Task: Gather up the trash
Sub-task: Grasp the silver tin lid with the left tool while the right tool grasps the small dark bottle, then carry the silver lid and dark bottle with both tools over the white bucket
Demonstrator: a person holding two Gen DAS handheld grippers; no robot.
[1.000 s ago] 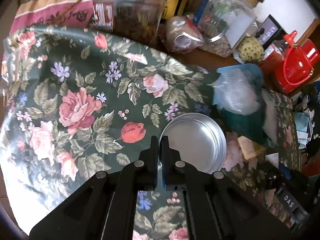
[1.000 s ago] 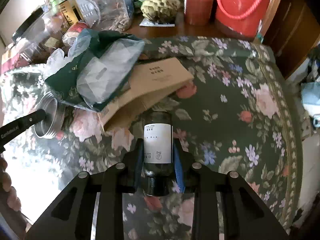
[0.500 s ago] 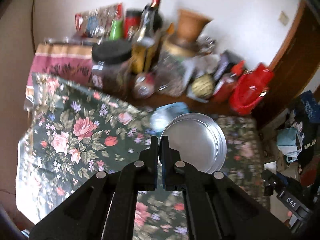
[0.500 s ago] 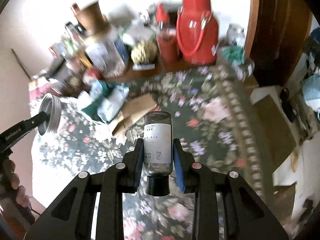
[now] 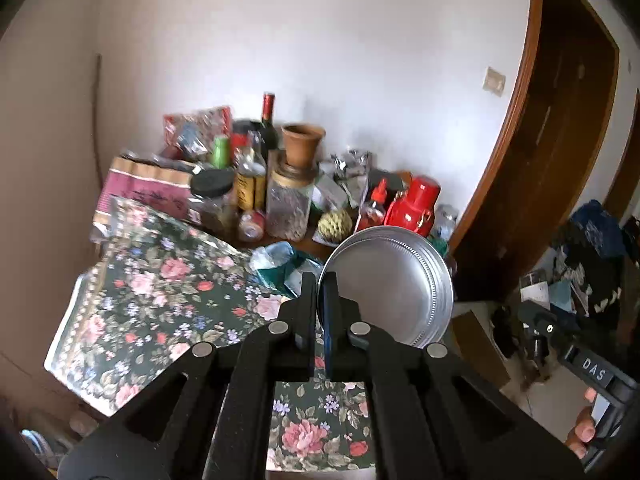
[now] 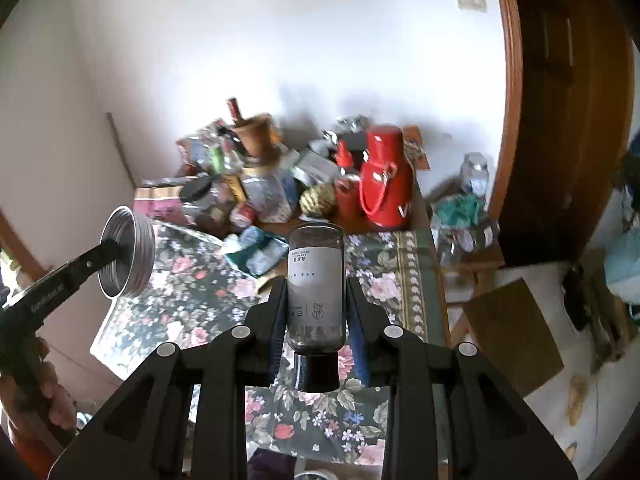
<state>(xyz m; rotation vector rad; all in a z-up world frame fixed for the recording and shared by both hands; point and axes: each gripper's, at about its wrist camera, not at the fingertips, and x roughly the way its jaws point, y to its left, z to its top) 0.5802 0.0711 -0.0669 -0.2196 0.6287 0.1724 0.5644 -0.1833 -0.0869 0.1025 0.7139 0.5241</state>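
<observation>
Left gripper jaws pinch the thin rim of a round, ridged metal tin; right gripper jaws clamp a cylindrical, labelled glass bottle between them, black cap nearest the camera.

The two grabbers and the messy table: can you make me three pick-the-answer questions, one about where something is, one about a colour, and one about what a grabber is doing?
1. Where is the metal lid?
A. pinched in the left gripper, up in the air
B. flat on the tablecloth
C. on a jar

2. What colour is the big flask at the back of the table?
A. blue
B. red
C. yellow

3. What is the right gripper doing?
A. hanging open and empty
B. shut on nothing
C. shut on a small bottle

Answers:
1 A, its rim sits between the shut fingers, above the flowered tablecloth.
2 B, it is bright red with a looped handle.
3 C, both fingers press the bottle's sides, cap toward the camera.
</observation>
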